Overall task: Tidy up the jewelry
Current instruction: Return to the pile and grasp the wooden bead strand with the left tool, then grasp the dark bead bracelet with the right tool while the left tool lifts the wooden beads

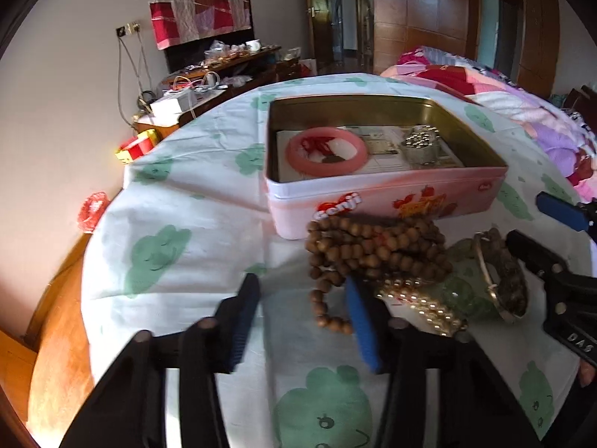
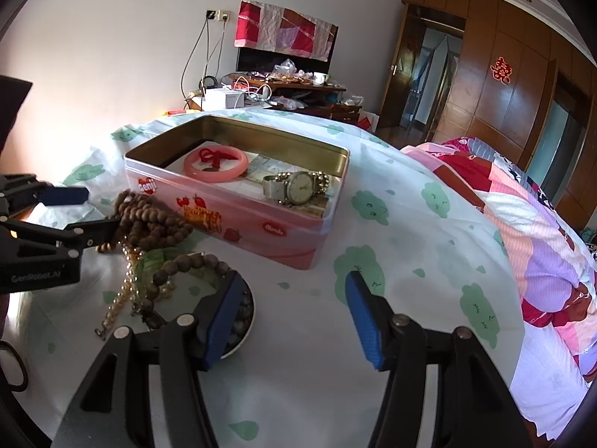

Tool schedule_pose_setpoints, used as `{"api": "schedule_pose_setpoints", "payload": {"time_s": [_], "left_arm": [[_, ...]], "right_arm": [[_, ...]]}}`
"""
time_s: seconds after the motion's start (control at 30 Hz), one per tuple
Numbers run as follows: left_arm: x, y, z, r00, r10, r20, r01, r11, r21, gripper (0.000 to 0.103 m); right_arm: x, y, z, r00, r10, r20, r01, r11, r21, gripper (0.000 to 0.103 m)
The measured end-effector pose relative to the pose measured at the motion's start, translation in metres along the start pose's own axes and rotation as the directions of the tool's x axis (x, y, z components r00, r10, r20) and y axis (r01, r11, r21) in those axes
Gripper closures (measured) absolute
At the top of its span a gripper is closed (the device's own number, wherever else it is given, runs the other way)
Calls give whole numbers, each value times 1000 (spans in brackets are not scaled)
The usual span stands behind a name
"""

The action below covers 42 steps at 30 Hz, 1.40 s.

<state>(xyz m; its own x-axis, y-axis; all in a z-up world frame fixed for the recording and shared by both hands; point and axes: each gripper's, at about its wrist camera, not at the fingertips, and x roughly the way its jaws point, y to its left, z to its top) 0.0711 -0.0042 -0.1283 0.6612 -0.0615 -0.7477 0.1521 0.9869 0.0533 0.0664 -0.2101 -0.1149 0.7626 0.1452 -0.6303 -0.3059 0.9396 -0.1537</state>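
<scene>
An open pink tin [image 1: 373, 201] [image 2: 242, 231] stands on the cloth and holds a pink bangle [image 1: 326, 151] [image 2: 215, 164] and a watch [image 2: 298, 186]. In front of it lies a heap: wooden prayer beads [image 1: 373, 250] [image 2: 149, 220], a gold bead chain [image 1: 421, 302] [image 2: 127, 283] and a dark bead bracelet [image 1: 511, 287] [image 2: 194, 265]. My left gripper [image 1: 302, 321] [image 2: 93, 212] is open at the heap's left edge; a hanging strand of wooden beads lies beside its right finger, while the left pad stays clear. My right gripper [image 2: 294, 317] is open and empty, its left finger over the dark bracelet.
The table wears a white cloth with green cloud prints [image 1: 156, 254] [image 2: 410, 224], and its edge drops off at the left in the left wrist view. A bed with a bright quilt [image 1: 522, 112] [image 2: 541, 242] borders the right. A cluttered desk [image 2: 280, 86] stands by the far wall.
</scene>
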Motion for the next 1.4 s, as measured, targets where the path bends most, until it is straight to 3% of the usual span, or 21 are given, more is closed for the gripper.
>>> {"api": "schedule_pose_setpoints", "payload": {"time_s": [0.03, 0.1, 0.2, 0.43, 0.73, 1.03, 1.33, 1.37, 1.4], "left_arm": [[0, -2, 0, 1000, -12, 0, 12, 1000, 7, 70], [0, -7, -1, 1000, -30, -7, 30, 999, 24, 96], [-3, -7, -2, 999, -38, 4, 38, 999, 24, 97], [-39, 2, 12, 993, -42, 114, 42, 999, 6, 97], [-71, 13, 22, 980, 44, 192, -43, 999, -5, 97], [-74, 27, 20, 976, 123, 178, -117, 992, -44, 97], [-61, 31, 14, 983, 122, 137, -116, 992, -55, 97], [-61, 31, 14, 983, 121, 135, -114, 992, -56, 96], [-60, 32, 14, 984, 120, 133, -113, 992, -58, 96]], "right_arm": [[0, 1, -1, 1000, -1, 0, 1, 1000, -3, 40], [0, 1, -2, 1000, -6, 1, 6, 1000, -7, 40], [-1, 1, -3, 1000, -5, 3, 5, 1000, -6, 40], [-1, 1, -2, 1000, -5, 8, 5, 1000, 7, 40], [-14, -3, 8, 999, 22, 42, -24, 999, 48, 40], [-26, 21, 22, 992, 108, 62, -111, 993, 50, 40], [-10, 34, 15, 988, 152, 1, -152, 987, 42, 41], [-8, 35, 14, 987, 158, -6, -158, 986, 44, 42], [-8, 35, 14, 986, 164, -11, -163, 986, 45, 50]]}}
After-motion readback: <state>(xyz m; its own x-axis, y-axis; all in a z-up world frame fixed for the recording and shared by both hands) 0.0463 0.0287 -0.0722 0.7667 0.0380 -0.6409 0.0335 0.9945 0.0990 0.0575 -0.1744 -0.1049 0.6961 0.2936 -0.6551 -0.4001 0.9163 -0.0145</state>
